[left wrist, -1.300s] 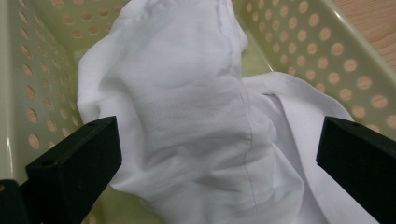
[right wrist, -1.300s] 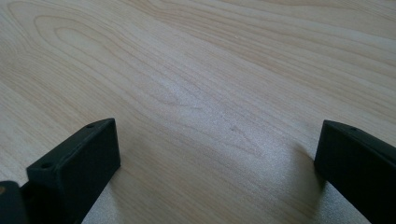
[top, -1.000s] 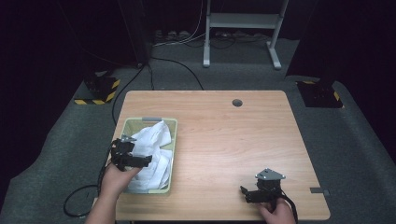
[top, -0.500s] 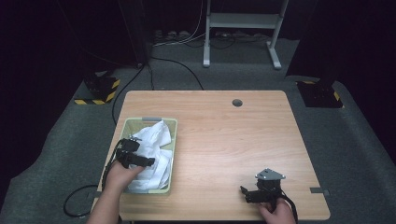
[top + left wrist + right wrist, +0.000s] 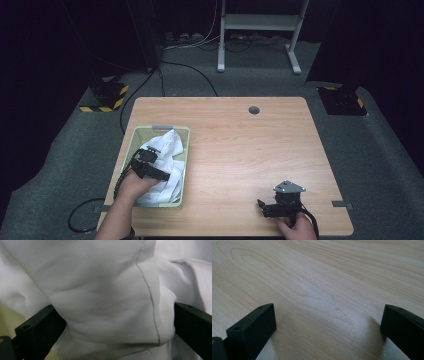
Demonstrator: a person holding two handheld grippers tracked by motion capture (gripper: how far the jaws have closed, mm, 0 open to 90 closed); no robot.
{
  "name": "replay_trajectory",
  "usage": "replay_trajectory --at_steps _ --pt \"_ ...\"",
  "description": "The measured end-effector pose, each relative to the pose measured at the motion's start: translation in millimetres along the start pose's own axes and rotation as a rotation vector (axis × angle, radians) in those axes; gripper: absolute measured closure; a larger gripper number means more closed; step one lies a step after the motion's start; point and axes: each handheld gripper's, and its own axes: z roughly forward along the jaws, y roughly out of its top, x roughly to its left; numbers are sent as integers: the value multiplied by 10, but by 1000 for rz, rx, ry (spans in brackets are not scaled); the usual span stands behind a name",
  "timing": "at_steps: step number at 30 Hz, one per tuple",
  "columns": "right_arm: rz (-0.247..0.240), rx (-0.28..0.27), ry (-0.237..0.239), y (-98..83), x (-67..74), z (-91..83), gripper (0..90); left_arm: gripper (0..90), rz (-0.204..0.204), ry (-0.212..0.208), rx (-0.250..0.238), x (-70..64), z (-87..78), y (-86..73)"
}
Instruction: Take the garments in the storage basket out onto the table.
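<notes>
A crumpled white cloth (image 5: 165, 146) lies in a pale green basket (image 5: 162, 129) on the left side of the wooden table (image 5: 250, 145). My left gripper (image 5: 166, 176) reaches into the basket, pressed into the cloth. In the left gripper view a fold of the white cloth (image 5: 105, 290) bulges between the jaws of my left gripper (image 5: 117, 322), which stand wide apart. My right gripper (image 5: 261, 206) rests low near the table's front right edge. In the right gripper view the right gripper (image 5: 328, 325) is open over bare wood (image 5: 324, 277).
A round cable hole (image 5: 254, 109) sits near the table's far edge. Grey carpet surrounds the table, with cables and a white stand (image 5: 260, 30) behind it. Yellow-striped floor blocks (image 5: 106, 95) lie at the far left.
My left gripper has moved forward and down into the basket, onto the white cloth. The right gripper has stayed put.
</notes>
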Motion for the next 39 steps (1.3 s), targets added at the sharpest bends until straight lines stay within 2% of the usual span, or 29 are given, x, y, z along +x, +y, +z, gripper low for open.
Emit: replay_trajectory --at_steps 4,7,8,9,11,13,14,15,17,19,24,27,30,33,39 --pt "0 0 0 0 0 0 0 11 18 23 24 -23 34 19" --pt "-1 -1 0 0 -1 0 0 48 34 34 32 -55 25 37" --pt "0 0 0 0 0 0 0 115 47 30 35 -61 15 42" --pt "0 0 0 0 0 0 0 115 58 25 32 -76 4 47" --pt "0 0 0 0 0 0 0 226 92 11 25 -112 -22 53" --pt "-1 0 0 0 -1 0 0 299 115 -1 20 -139 -41 55" --pt "0 0 0 0 0 0 0 373 116 -4 16 -144 -43 53" --pt "0 0 0 0 0 0 0 373 120 -9 8 -146 -49 47" --pt "-1 -1 8 0 -1 -1 2 440 113 -20 -6 -147 -59 33" --pt "-10 0 11 1 6 1 0 487 77 -29 -1 -146 -67 36" --pt "-9 1 11 2 6 1 0 580 55 -32 -12 -149 -84 38" --pt "-9 1 11 2 6 1 0 617 54 -16 -19 -176 -124 48" --pt "-9 1 11 2 6 1 0 661 76 9 -35 -237 -183 60" --pt "-9 0 11 2 5 1 0 682 80 14 -70 -255 -245 50" --pt "-9 1 11 2 5 1 0 689 71 -7 -175 -254 -355 -11"
